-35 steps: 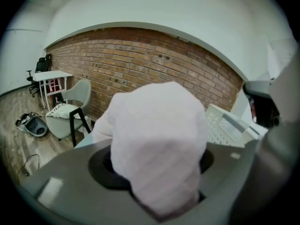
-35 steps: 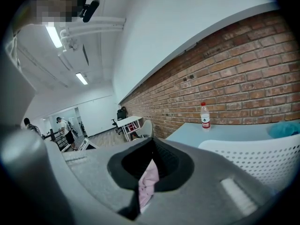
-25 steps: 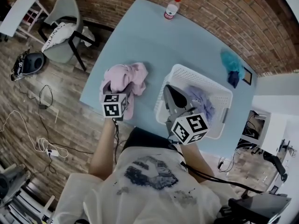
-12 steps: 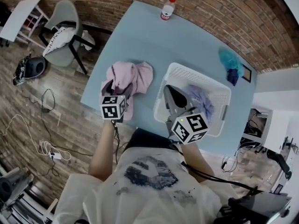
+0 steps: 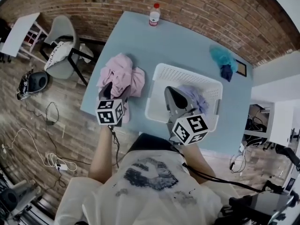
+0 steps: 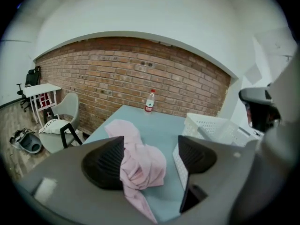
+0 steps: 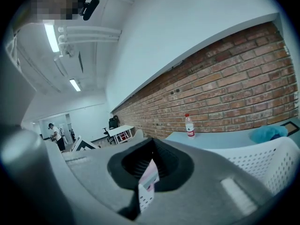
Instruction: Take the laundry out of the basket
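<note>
A pink garment (image 5: 121,74) lies bunched on the blue table (image 5: 173,41), left of the white laundry basket (image 5: 161,74). My left gripper (image 5: 115,93) is at the pile's near edge with its jaws apart. In the left gripper view the pink garment (image 6: 140,165) shows between the two pads (image 6: 105,163), and the right pad stands clear of it. A lilac garment (image 5: 196,97) remains in the basket. My right gripper (image 5: 169,90) hovers over the basket's near left part, shut, with nothing visibly held; only a thin slit shows between its pads (image 7: 161,161).
A teal cloth (image 5: 219,57) and a dark blue one (image 5: 226,72) lie at the table's far right. A bottle with a red cap (image 5: 154,14) stands at the far edge by the brick wall. A grey chair (image 5: 63,50) stands left of the table, with cables on the floor.
The head view has shifted. My left gripper has drawn back slightly from the pink pile toward the person. The right gripper stays over the basket.
</note>
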{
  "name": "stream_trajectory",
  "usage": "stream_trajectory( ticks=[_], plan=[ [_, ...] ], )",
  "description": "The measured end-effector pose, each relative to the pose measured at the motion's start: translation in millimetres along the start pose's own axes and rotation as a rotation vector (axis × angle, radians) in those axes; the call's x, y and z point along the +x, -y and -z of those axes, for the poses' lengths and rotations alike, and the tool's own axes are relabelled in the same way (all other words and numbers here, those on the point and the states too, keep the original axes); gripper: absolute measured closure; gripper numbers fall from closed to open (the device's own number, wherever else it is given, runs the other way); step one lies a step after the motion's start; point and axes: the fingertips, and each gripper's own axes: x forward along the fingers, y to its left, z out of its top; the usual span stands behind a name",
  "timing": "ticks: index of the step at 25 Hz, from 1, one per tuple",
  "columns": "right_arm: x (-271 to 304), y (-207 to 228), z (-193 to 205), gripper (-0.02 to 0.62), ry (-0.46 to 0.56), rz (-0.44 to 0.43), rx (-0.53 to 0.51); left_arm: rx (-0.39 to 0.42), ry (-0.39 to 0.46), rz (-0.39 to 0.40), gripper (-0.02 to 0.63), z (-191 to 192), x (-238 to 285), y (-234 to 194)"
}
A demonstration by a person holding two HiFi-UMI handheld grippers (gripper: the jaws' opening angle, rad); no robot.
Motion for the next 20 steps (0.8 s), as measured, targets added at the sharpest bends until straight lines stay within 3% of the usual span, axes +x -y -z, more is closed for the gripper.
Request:
stream_trajectory(
  ticks=[9,20],
  plan=[
    [-68,55,-28,0.597,0.086,0.087,0.012,0.088,0.085,0.071,0.255,-62,-11,87],
    [-151,122,-47,0.597,0.170,0.192,0.021,0.196,0.094,0.226,0.265,-79,-1,226]
  ],
)
